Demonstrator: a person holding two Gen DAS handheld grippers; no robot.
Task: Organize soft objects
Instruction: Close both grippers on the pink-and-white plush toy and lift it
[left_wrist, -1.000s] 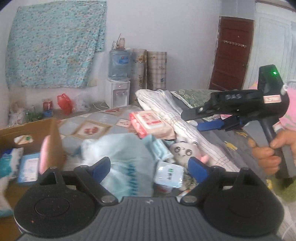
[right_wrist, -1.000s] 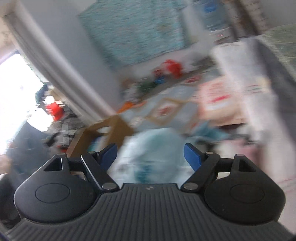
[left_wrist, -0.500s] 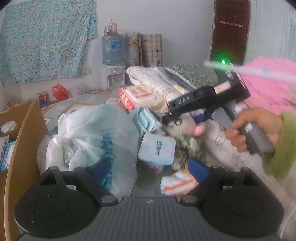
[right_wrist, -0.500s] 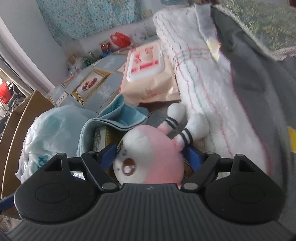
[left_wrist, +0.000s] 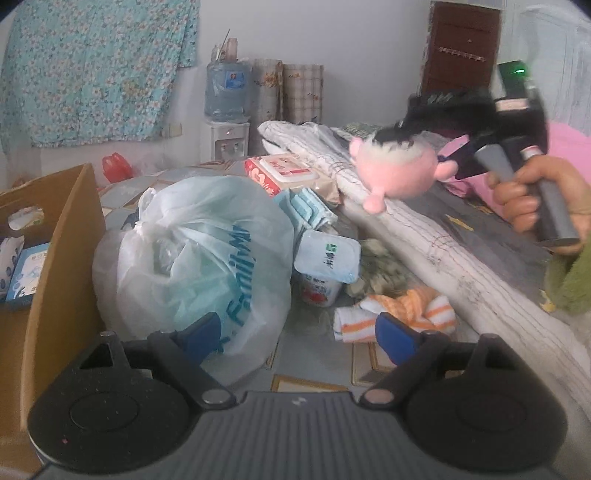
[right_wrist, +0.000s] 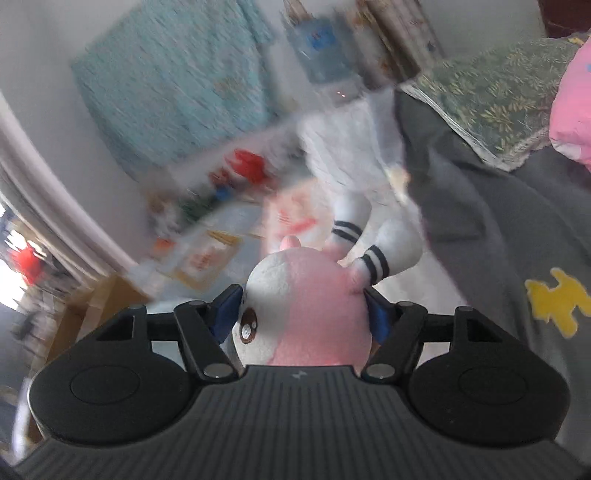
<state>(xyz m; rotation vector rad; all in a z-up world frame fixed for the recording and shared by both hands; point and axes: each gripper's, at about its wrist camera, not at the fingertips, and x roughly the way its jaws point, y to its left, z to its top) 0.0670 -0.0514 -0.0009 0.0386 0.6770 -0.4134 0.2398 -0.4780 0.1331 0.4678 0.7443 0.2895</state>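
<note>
While my right gripper (right_wrist: 302, 314) closes on the pink plush toy (right_wrist: 306, 314), it appears lifted.
My left gripper (left_wrist: 297, 332) hangs open, empty, above the white plastic bag (left_wrist: 192, 258).

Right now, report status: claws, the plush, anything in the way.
Right claw closing on pink plush, lifted clear of the pile. Left claw open, empty, low over white plastic bag. Cardboard box beside the bag.
</note>
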